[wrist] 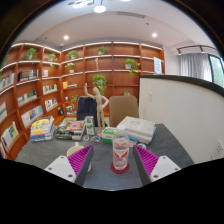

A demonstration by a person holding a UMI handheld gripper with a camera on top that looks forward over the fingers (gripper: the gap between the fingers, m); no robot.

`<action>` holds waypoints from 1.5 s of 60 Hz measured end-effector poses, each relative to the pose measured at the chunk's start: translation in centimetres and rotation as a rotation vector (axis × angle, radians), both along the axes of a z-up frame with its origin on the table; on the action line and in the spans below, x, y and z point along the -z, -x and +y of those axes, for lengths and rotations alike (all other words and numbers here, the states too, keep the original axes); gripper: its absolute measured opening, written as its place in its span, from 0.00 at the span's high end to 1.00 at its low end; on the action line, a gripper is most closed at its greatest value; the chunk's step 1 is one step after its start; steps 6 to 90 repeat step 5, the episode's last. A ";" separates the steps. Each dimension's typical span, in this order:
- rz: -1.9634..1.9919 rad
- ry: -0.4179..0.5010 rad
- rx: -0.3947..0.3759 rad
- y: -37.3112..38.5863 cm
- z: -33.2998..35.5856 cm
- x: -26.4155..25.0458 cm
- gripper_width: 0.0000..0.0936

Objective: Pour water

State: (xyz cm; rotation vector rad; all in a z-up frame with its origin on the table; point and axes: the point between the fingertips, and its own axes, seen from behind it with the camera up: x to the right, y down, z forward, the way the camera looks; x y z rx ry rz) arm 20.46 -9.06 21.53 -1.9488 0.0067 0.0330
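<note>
My claw [112,160] is spread wide, nothing gripped. Red-labelled bottle [121,154] stands upright on the counter [100,175] btwn the pads, gap each side. I'd centre on it, squeeze mid-body, lift straight so it doesn't tip.

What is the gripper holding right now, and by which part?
Nothing. The gripper is open, and the red-and-white can stands upright on the grey table between its fingers, with a gap showing at either side.
</note>
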 end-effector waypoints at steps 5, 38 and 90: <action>-0.001 -0.013 0.003 0.0 0.3 -0.6 0.11; -0.001 -0.013 0.003 0.0 0.3 -0.6 0.11; -0.001 -0.013 0.003 0.0 0.3 -0.6 0.11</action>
